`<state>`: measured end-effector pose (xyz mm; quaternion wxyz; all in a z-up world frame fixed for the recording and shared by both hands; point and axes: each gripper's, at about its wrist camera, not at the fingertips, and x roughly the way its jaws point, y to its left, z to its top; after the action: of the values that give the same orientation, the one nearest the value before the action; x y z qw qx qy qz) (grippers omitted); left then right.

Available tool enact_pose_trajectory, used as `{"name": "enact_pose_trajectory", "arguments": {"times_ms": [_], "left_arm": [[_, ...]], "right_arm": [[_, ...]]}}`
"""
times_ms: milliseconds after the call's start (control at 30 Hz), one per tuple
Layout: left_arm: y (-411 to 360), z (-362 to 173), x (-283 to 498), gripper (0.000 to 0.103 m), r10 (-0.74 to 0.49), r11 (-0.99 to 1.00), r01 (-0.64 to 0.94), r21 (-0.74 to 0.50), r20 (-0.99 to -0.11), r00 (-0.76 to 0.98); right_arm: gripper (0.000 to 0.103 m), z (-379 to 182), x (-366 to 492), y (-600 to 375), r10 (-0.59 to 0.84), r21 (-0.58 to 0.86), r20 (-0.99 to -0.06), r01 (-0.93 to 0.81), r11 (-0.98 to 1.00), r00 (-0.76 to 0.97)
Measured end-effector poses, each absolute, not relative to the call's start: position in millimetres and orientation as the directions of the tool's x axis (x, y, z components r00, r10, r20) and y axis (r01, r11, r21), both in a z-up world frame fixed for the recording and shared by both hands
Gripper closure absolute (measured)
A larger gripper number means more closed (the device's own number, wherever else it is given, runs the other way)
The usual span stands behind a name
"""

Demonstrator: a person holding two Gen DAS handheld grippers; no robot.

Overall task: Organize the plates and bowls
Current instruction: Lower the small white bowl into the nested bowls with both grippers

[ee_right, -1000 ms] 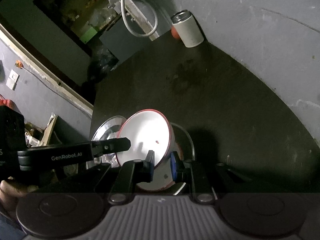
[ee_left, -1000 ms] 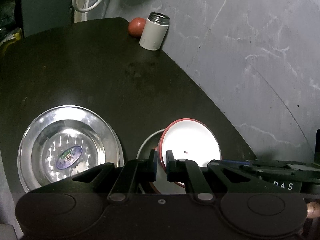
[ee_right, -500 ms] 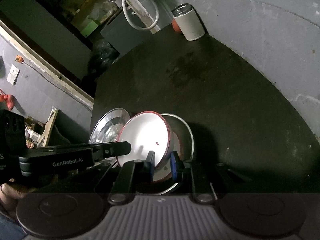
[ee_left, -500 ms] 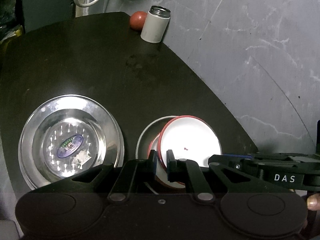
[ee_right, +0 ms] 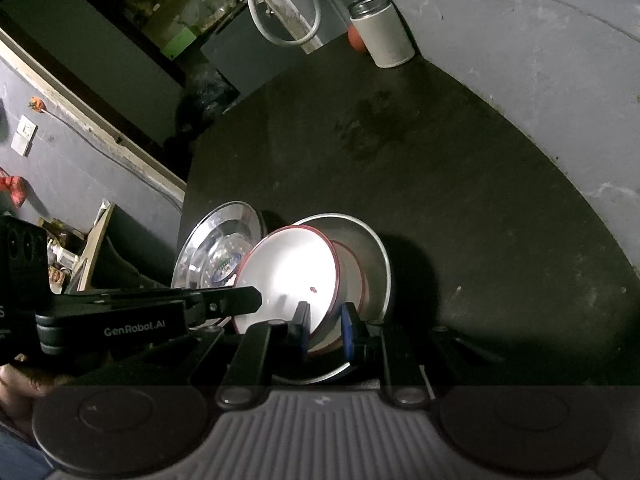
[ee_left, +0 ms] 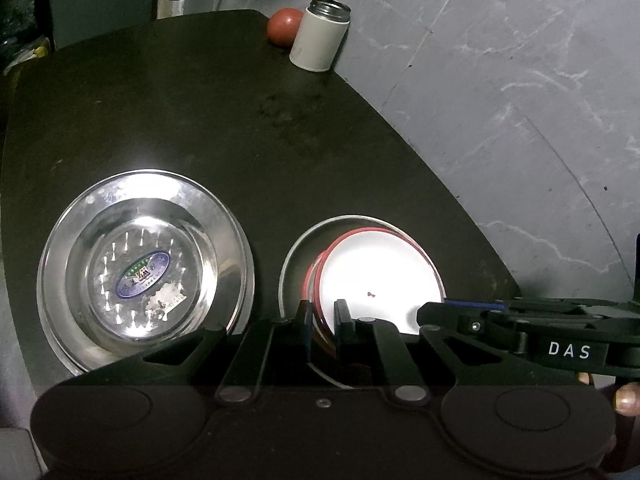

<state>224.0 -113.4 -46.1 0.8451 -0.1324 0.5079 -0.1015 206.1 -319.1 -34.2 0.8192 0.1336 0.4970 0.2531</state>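
White enamel, red rim: a bowl sits tilted inside a steel bowl at the near edge of the dark round table. Left gripper is clamped on the enamel rim at its 7 o'clock; right gripper pinches the same rim at its 5 o'clock. Steel plate, labelled, lies just beside at 9 o'clock, nearer the left hand. Canister and red ball far at 12.
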Motion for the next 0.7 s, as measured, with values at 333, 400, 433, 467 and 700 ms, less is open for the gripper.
{"name": "enact_pose_trajectory", "arguments": {"times_ms": [333,400,433,467,700], "left_arm": [[-114.6,-48.6,229.0,0.091,-0.303,0.946,0.040,-0.321,-0.839,0.451],[-114.9,-49.3,229.9,0.091,-0.303,0.947,0.042,-0.319,-0.841,0.448],[-115.5,-49.5,230.1,0.091,-0.302,0.947,0.042,-0.318,-0.842,0.447],[-116.0,-50.1,230.4,0.091,-0.302,0.948,0.044,-0.317,-0.842,0.446],[-117.5,-50.8,234.1,0.090,-0.301,0.949,0.049,-0.312,-0.845,0.442]], "right_arm": [[0.083,-36.5,210.7,-315.7,0.538,0.465,-0.760,-0.275,0.842,0.363],[0.083,-37.1,210.8,-315.1,0.535,0.462,-0.764,-0.272,0.844,0.361],[0.083,-37.4,210.6,-314.7,0.534,0.462,-0.765,-0.271,0.845,0.361],[0.083,-37.5,210.5,-314.6,0.533,0.461,-0.765,-0.270,0.845,0.361],[0.081,-38.5,211.5,-314.0,0.528,0.461,-0.771,-0.260,0.848,0.356]]}}
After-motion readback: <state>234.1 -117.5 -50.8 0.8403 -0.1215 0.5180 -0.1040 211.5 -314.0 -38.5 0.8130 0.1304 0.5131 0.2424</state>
